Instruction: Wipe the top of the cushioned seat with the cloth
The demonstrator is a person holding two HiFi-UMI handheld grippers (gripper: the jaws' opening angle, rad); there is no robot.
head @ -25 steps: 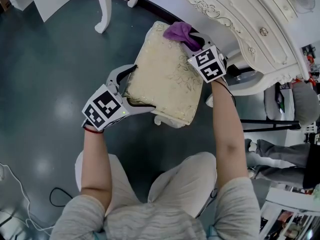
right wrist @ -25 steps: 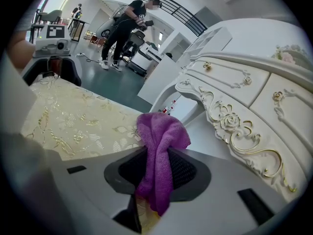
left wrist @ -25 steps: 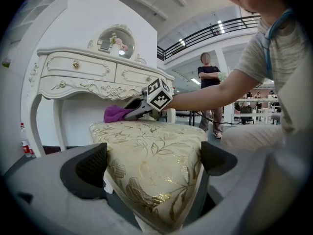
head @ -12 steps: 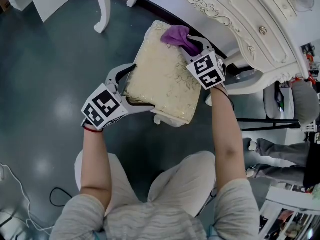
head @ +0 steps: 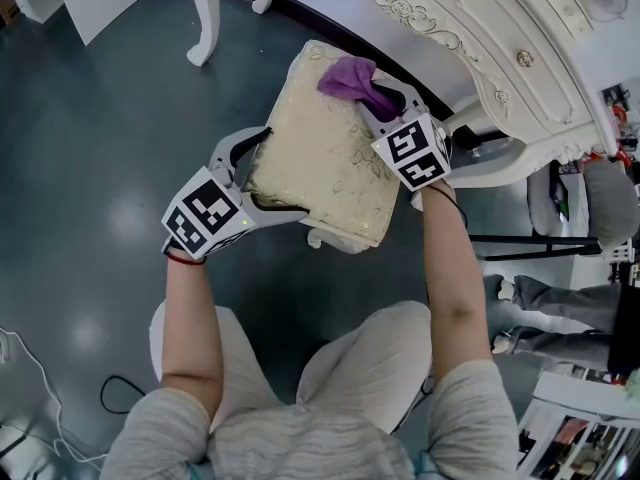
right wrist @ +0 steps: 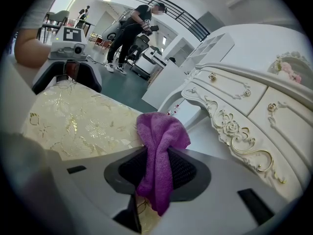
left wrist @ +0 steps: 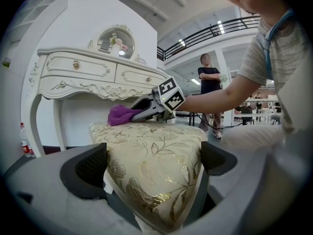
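The cushioned seat has a cream and gold floral top and stands half under a white dressing table. A purple cloth lies bunched on the seat's far edge, with my right gripper shut on it. In the right gripper view the cloth hangs down between the dark pads, above the seat top. My left gripper is clamped on the seat's near left corner. In the left gripper view that corner fills the gap, and both pads press against it.
The ornate white dressing table overhangs the seat's far side, with one curved leg at the far left. The dark floor surrounds the seat. My knees are just below it. A thin cable lies at the bottom left.
My right gripper has slid the cloth a little to the left along the far part of the seat top. The left gripper and the seat have stayed put.
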